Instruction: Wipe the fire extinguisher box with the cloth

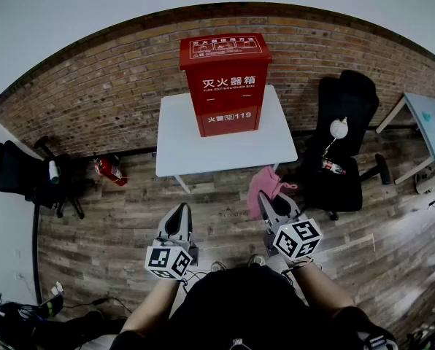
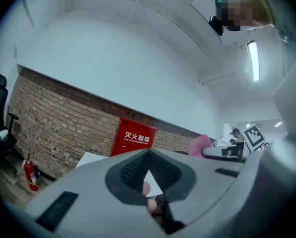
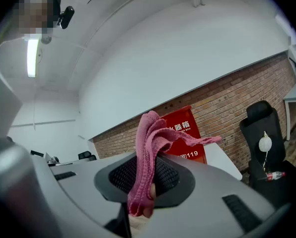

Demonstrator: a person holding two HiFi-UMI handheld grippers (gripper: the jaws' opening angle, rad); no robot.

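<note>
Status: wiping not begun. The cloth is in hand but well apart from the box; every face is left to do.

- Office chair (image 1: 13,168): black, padded, far left.
- Small extinguisher (image 1: 109,170): red cylinder lying on the plank floor.
- Left gripper (image 1: 179,211): grey plastic, ribbed pads, jaws closed together on nothing.
- Table (image 1: 175,146): white, flat, smooth, set against the brick wall.
- Fire extinguisher box (image 1: 225,82): red sheet-metal cabinet with white lettering, upright at the back of the table.
- Cloth (image 1: 261,183): pink knitted weave, limp, folded, hanging short of the table's front edge.
- Right gripper (image 1: 267,200): clamped on the cloth.
- Second chair (image 1: 343,146): black, right.
</note>
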